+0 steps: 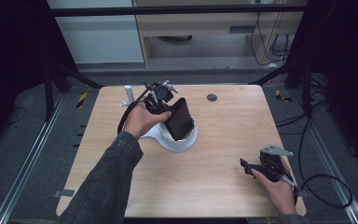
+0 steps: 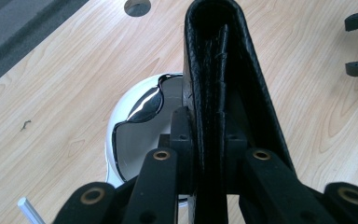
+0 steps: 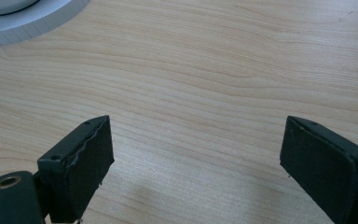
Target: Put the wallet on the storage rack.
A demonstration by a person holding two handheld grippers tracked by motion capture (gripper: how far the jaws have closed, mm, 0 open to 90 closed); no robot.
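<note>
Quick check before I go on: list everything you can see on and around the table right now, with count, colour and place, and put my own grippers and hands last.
wallet-like case: one, black, clamped in the left gripper and held above the white base, left of the table's middle.
white base: one, white with a dark glossy top, on the table under the case.
white post: one, white, upright near the far left edge.
round insert: one, grey, set in the tabletop near the far edge.
table: one, light wood.
cables: several, black, on the floor right of the table.
left gripper: one, black, shut on the case.
right gripper: one, black, jaws wide apart, low over bare wood at the near right.
hands: two, one on each gripper.
</note>
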